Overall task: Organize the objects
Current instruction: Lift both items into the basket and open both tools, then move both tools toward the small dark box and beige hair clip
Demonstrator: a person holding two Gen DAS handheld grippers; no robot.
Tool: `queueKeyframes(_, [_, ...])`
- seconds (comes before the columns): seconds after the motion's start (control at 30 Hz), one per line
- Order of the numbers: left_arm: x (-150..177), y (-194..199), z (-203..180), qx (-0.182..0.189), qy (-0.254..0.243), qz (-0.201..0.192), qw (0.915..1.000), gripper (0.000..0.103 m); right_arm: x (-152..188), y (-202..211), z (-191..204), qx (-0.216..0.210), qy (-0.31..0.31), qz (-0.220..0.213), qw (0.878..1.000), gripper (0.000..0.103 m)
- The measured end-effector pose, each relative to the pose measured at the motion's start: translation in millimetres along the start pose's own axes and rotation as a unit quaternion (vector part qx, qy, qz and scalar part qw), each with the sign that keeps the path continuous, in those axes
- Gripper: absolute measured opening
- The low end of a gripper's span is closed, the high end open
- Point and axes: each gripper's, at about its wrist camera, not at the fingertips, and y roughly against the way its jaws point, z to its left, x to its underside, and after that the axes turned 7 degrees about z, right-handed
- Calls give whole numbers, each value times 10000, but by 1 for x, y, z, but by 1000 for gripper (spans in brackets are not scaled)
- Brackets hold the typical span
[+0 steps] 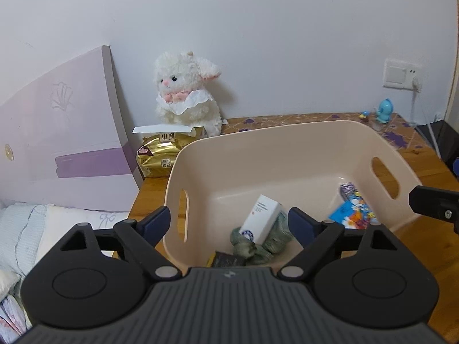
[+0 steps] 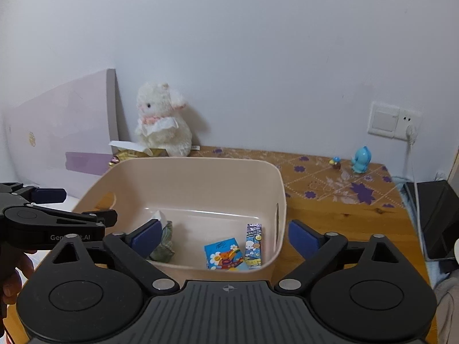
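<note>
- Both grippers, left [image 1: 228, 223] and right [image 2: 223, 238], hang with jaws apart and empty over the beige bin [image 2: 282, 197].
- White box [image 1: 259, 220], green cloth [image 1: 258, 243] and blue packet [image 2: 223, 256] lie inside, apparently already sorted.

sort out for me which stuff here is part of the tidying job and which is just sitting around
Part of the job:
beige plastic bin
white box
green cloth
blue cartoon packet
tall cartoon box

Just lying about:
plush lamb
gold tissue pack
blue figurine
</note>
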Motion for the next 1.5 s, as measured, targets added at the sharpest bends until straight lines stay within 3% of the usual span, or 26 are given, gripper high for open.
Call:
queueKeyframes(0.23, [29, 29, -2, -2, 9, -53, 10000, 95, 23, 32, 4, 17, 96, 12, 10000, 103])
queueKeyframes(0.5, [68, 35, -11, 71, 47, 103, 9999, 95, 63, 37, -1, 140, 151, 261, 9994, 103])
queueKeyframes(0.77, [102, 15, -19, 301, 137, 296, 9990, 95, 103, 13, -10, 239, 76, 735, 9970, 103])
queueKeyframes(1.03, [112, -5, -26, 472, 68, 434, 9979, 95, 123, -23, -4, 280, 179, 1210, 9921, 103])
queueKeyframes(1.5, [109, -56, -30, 732, 334, 659, 9946, 95, 119, -69, 7, 245, 258, 1270, 9913, 103])
